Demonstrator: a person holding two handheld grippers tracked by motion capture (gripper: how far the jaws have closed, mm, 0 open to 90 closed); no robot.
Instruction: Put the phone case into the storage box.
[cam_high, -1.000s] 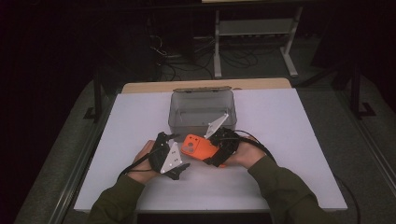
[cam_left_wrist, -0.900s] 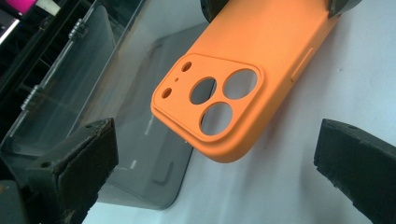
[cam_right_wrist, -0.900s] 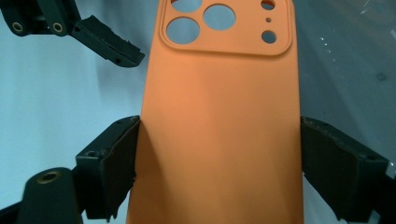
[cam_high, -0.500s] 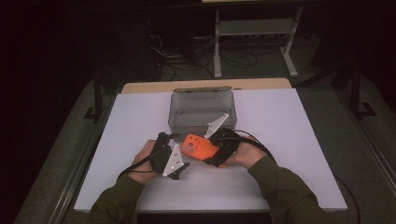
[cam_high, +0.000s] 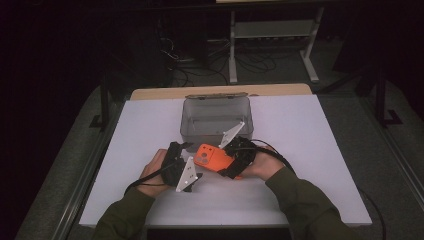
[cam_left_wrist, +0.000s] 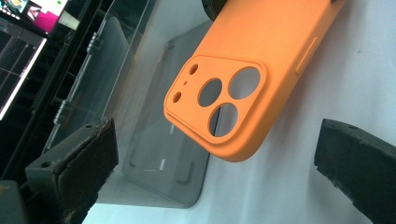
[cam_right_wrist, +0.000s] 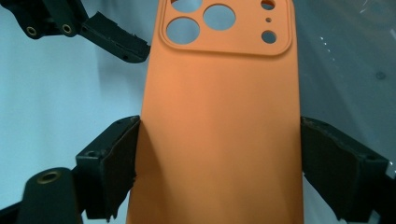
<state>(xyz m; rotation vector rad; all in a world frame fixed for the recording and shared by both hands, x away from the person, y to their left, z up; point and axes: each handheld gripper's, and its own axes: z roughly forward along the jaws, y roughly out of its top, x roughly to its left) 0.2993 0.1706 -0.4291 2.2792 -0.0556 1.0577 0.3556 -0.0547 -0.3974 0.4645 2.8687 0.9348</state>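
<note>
A dark room with cabling and a metal rack behind; a white surface (cam_high: 310, 150) carries a clear plastic box (cam_high: 216, 116) at its far middle. Near the front edge, an orange phone case (cam_high: 214, 158) is held just above the surface, in front of the box, back side up with its camera cut-outs toward the person's left. The right tongs (cam_high: 226, 165) are clamped on the case across its width; in the right gripper view both pads (cam_right_wrist: 119, 158) press its long edges. The left tongs (cam_high: 189, 150) stand open, the case's camera end lying between the spread jaws without contact, as the left gripper view shows. Compared with the frames a second and half a second earlier, nothing has shifted: case, hands and box keep their places, so the work appears paused at a hand-over or a two-handed grasp, not yet completed. Both forearms enter from the near edge, hands angled inward toward each other, the grey plates tilted upward.
</note>
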